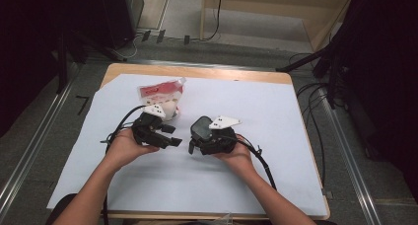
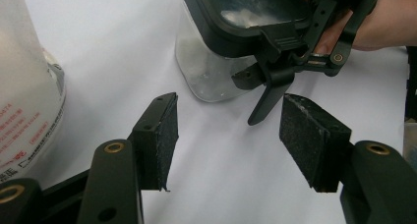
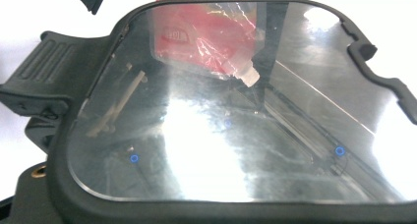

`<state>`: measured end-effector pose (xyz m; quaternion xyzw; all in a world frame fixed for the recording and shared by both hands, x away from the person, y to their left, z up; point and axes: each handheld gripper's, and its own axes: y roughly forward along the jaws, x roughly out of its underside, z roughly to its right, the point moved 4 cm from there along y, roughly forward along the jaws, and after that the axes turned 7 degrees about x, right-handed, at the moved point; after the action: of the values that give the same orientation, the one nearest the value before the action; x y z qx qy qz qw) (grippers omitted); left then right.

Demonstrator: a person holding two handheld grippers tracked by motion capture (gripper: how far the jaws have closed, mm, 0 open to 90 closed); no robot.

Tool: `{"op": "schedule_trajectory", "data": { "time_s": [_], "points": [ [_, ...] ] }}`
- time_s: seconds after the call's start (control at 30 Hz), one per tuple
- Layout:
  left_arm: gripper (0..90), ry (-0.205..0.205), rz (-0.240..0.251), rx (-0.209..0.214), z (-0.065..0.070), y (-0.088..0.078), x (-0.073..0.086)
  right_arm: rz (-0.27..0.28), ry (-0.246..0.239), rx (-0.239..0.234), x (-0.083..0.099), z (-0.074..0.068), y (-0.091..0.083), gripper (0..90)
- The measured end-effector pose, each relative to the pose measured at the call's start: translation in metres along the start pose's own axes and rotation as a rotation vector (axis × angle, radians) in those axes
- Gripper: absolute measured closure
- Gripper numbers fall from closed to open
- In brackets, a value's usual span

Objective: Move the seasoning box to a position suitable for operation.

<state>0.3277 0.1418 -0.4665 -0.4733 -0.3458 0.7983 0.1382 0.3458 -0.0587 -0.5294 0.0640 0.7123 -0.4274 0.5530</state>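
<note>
Finds the left claw (image 2: 228,130) open, pads apart with nothing between them, aimed at the black latch tab (image 2: 269,94) of the clear lidded container (image 2: 211,62). Places that container near the middle of the white sheet (image 1: 256,111) on the bench (image 1: 197,71), tipped toward the right claw (image 1: 199,145) and just this side of the red-and-white spout pouch (image 1: 160,94). Cannot tell whether the right claw grips the container or merely rests against it, with those jaws hidden behind the black-rimmed lid (image 3: 221,135).

Risks most at the tab: closing too far out pinches only the thin tip and probably slips off as soon as pulling begins. Risks next a shifting container — without a firm hold on the far side, likely gives way under any pull on the latch and skids over the smooth sheet. Could also snap the lid open all at once and shake out the whitish residue inside. Could tip the pouch too — stands just beside the left claw's outer side, so any wide swing there may catch it. Calls for a deep bite on the tab and a steady counter-hold before any pull.
</note>
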Motion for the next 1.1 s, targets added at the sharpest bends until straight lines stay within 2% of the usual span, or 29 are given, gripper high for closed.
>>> {"op": "schedule_trajectory", "data": {
  "time_s": [0.13,0.23,0.33,0.57,0.63,0.77,0.83,0.87,0.9,0.93,0.97,1.0,1.03,1.1],
  "points": [
    [40.6,0.006,0.0,0.002,0.001,0.001,0.0,-0.007,-0.009,-0.008,0.0,-0.001,-0.001,13.0],
    [40.5,0.007,0.002,-0.001,0.0,0.001,0.0,-0.028,0.018,-0.015,0.001,0.0,-0.005,11.8],
    [40.4,0.008,0.007,-0.004,0.0,0.001,0.0,-0.047,0.002,-0.013,0.001,0.0,-0.01,11.9],
    [40.4,0.007,0.001,0.002,0.001,0.003,-0.001,-0.082,-0.003,-0.014,0.003,0.002,-0.029,13.4],
    [40.9,-0.004,0.012,0.009,0.001,0.002,-0.001,-0.087,-0.003,-0.018,0.003,0.003,-0.031,13.4],
    [41.3,-0.003,0.023,0.016,-0.001,0.002,-0.001,-0.115,-0.006,-0.005,0.004,0.003,-0.049,13.9],
    [41.9,-0.006,0.02,0.014,-0.001,0.003,-0.001,-0.105,-0.001,-0.012,0.005,0.005,-0.057,20.2],
    [42.6,-0.006,0.02,0.014,-0.001,0.003,-0.001,-0.105,-0.001,-0.012,0.005,0.005,-0.057,20.2],
    [43.3,-0.001,0.011,0.02,-0.001,0.004,-0.001,-0.099,0.012,-0.029,0.006,0.007,-0.066,31.6],
    [43.3,-0.003,0.01,0.022,-0.001,0.005,-0.001,-0.099,0.012,-0.029,0.006,0.007,-0.066,31.6],
    [45.8,-0.006,0.004,0.026,0.0,0.006,-0.001,-0.098,0.024,-0.05,0.007,0.011,-0.072,41.1],
    [47.4,-0.006,0.004,0.026,0.0,0.006,-0.001,-0.098,0.024,-0.05,0.007,0.011,-0.072,41.1],
    [47.4,-0.008,0.0,0.027,0.0,0.007,-0.001,-0.105,0.038,-0.052,0.008,0.011,-0.074,44.8],
    [54.2,-0.028,-0.002,0.044,0.001,0.008,-0.001,-0.093,0.043,-0.053,0.007,0.016,-0.079,56.4]
  ]
}}
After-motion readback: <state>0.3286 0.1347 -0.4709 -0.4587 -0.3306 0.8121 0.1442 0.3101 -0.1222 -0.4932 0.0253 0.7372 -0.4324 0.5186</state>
